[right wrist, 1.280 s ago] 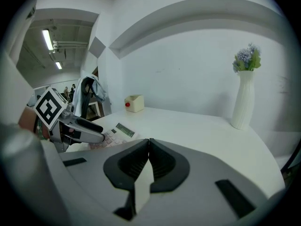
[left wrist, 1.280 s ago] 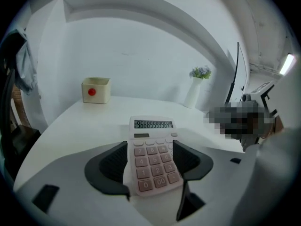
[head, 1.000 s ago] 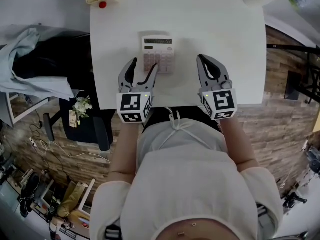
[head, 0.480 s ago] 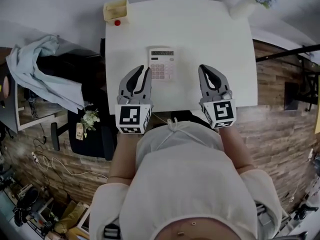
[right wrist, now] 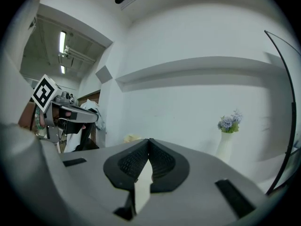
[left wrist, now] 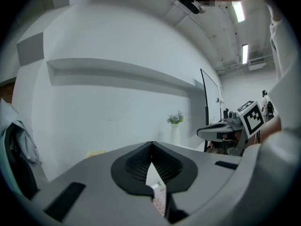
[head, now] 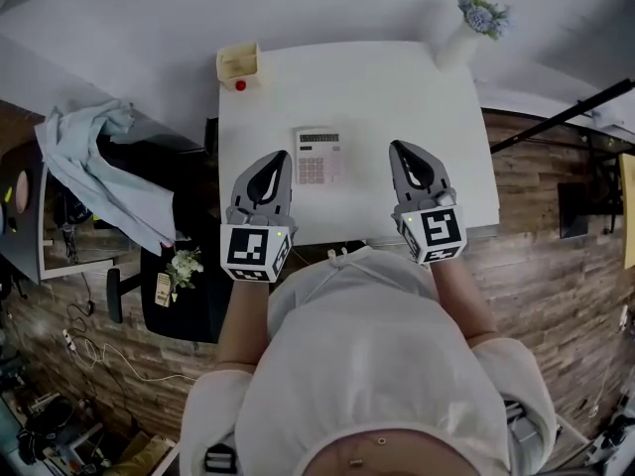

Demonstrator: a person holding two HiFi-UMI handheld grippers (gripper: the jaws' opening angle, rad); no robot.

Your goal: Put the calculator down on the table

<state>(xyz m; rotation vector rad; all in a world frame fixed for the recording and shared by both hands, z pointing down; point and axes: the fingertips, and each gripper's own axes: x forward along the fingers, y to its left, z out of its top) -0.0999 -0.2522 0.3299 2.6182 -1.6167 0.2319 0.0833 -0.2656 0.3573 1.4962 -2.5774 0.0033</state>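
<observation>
The pale calculator (head: 319, 155) lies flat on the white table (head: 397, 87), near its front edge and between the two grippers. My left gripper (head: 282, 159) hangs above the table just left of it. Its jaws have just been closing and now meet with nothing between them. In the left gripper view the tips (left wrist: 151, 145) touch, and a strip of the calculator (left wrist: 160, 199) shows below them. My right gripper (head: 397, 149) is to the calculator's right, shut and empty. Its tips (right wrist: 149, 141) meet in the right gripper view.
A yellow box (head: 238, 64) with a small red thing stands at the table's far left corner. A white vase with flowers (head: 464, 30) stands at the far right corner. A dark chair draped with light blue cloth (head: 99, 157) is left of the table.
The left jaws went from wide open to shut. Both grippers rose off the table, away from the calculator, which stayed where it lay.
</observation>
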